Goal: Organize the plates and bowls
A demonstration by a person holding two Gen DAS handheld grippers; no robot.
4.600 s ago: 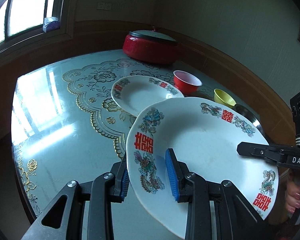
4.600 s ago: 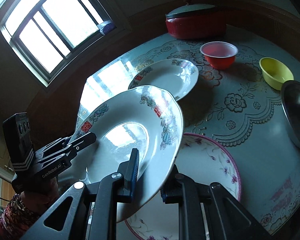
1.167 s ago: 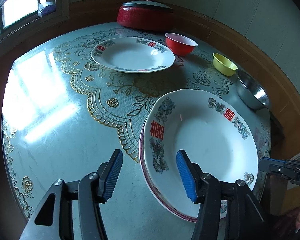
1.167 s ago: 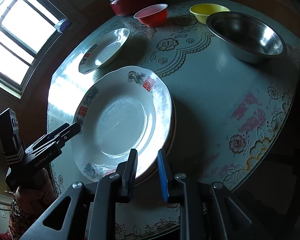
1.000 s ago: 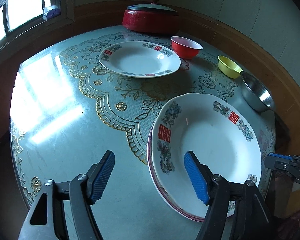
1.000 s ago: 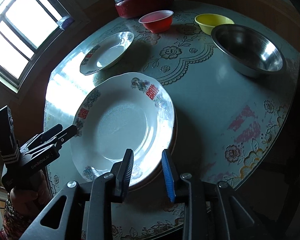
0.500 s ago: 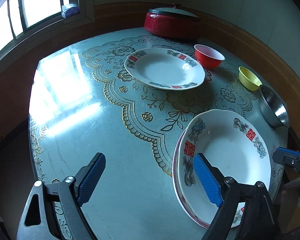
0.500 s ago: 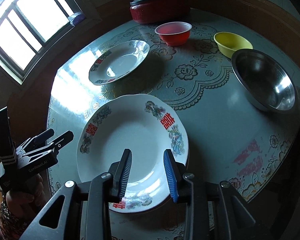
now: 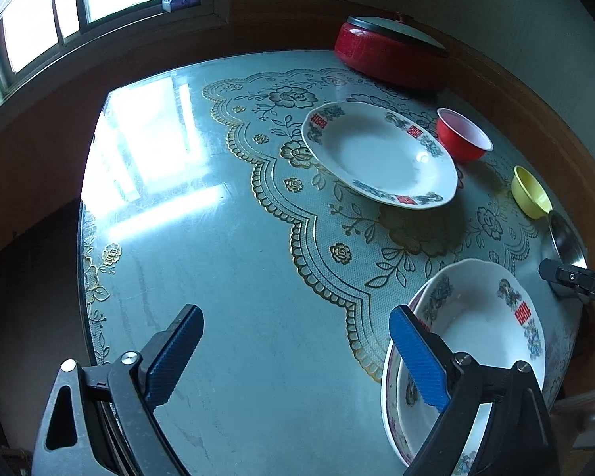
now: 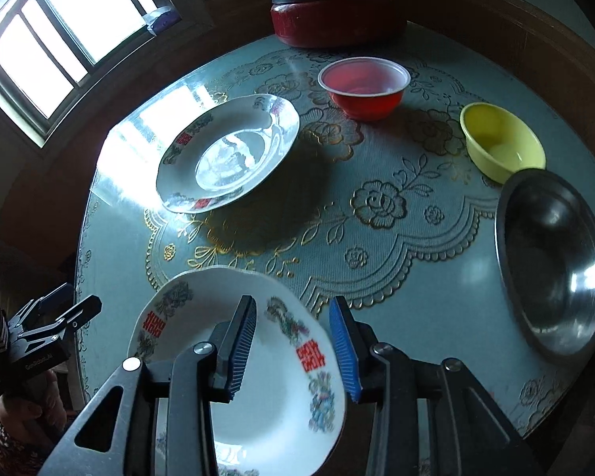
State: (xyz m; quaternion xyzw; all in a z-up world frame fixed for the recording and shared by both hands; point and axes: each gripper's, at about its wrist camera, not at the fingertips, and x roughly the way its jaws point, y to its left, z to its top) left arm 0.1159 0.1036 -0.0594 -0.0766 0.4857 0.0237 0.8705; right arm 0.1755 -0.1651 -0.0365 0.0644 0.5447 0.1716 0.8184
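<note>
So the white plate (image 10: pixel 254 361) with the red characters is down now, sitting on top of the pink-rimmed plate (image 9: pixel 388 380) at the near edge of the table (image 9: pixel 234 277) — you can just see that pink rim peeking out on the left side in the left view. That's one stack made, which I'd guess is the plates half of the job getting going.

Both claws have let go. The left claw (image 9: pixel 295 353) is spread really wide, with the stack just off its right finger, nothing between the pads. The right claw (image 10: pixel 293 347) is parted too and hangs over the stack's far rim without touching it, as far as I can tell.

Compared with a few seconds back, it's a big change — then both claws were pinching that same plate by opposite edges and holding it tilted in the air above the pink one. About a second ago it was already down and the fingers were only starting to part; since then both have backed off and lifted.

Straight ahead of both claws, well apart from the stack, is the second matching plate (image 9: pixel 379 154) — probably next. Beyond it, to the right, are the red bowl (image 10: pixel 364 87), the yellow bowl (image 10: pixel 501 141) and the steel bowl (image 10: pixel 551 258), all unstacked.
</note>
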